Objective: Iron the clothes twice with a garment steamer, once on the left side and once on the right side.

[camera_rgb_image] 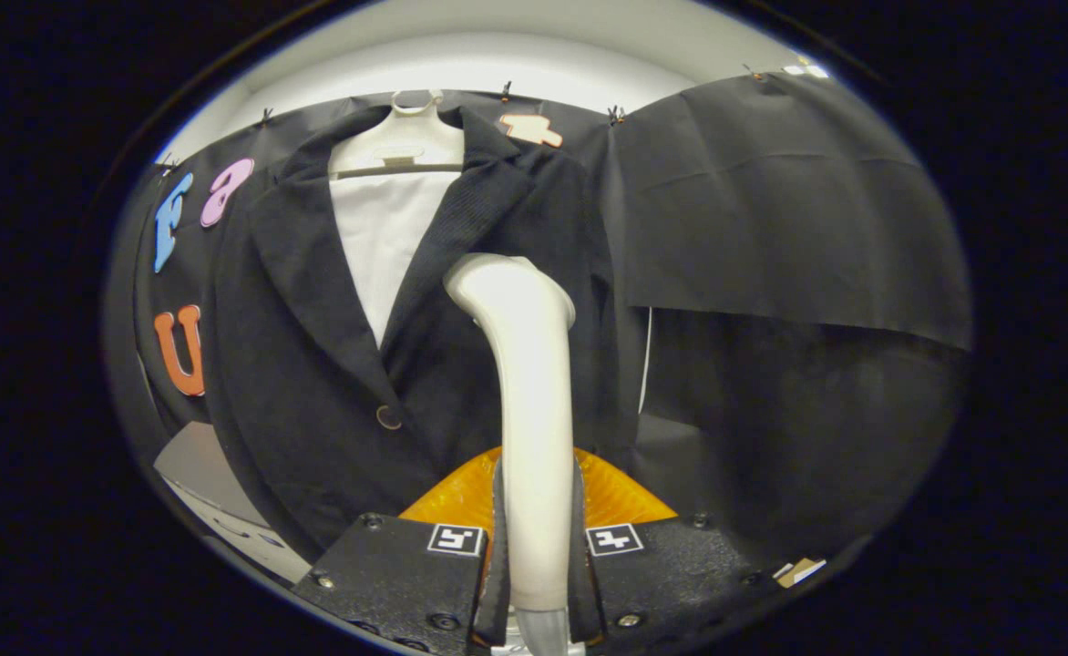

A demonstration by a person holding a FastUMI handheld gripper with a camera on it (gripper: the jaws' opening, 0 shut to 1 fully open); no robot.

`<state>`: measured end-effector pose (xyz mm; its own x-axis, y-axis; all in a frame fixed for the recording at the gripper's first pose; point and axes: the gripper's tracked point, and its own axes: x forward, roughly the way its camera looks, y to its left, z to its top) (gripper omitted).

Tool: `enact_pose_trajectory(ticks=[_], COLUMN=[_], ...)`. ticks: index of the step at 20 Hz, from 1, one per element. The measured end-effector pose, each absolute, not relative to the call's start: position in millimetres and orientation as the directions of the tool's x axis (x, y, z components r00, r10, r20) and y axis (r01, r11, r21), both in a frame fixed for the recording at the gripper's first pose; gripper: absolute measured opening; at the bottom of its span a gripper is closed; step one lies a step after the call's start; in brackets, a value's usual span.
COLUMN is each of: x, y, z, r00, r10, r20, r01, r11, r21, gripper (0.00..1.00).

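I have the gripper (534, 547) clenched on the garment steamer (527, 410): both fingers press against the sides of its pale handle, which stands upright between them. An orange ribbed part (621, 497) fans out behind the handle, just ahead of the fingers.

From the grip the handle rises and curves at its top toward the clothes, so the steamer's head (498, 282) sits against the dark jacket (315, 364), on the front panel beside the lapel opening; I can't tell whether it truly touches the fabric. The jacket's single button (389, 417) lies just beside the handle, lower than the head.

The jacket hangs on a pale hanger (402, 146) whose hook goes up at the top edge of the booth's back wall. A white shirt (386, 237) shows in the V between the lapels.

Beyond the jacket's other shoulder a loose panel of black cloth (771, 210) hangs from clips, its lower edge free. Low beside the jacket's hem I see a pale grey surface (192, 465).
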<state>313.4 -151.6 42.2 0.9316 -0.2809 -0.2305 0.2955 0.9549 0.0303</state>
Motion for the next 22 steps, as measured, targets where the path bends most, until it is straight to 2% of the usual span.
enact_pose_trajectory(ticks=[22], x=[300.7], y=[-156.6], z=[-64.2], r00=[0.835], r10=[-0.401], r20=[-0.377], r01=[0.370], r11=[0.916], r21=[-0.154], gripper=[0.28])
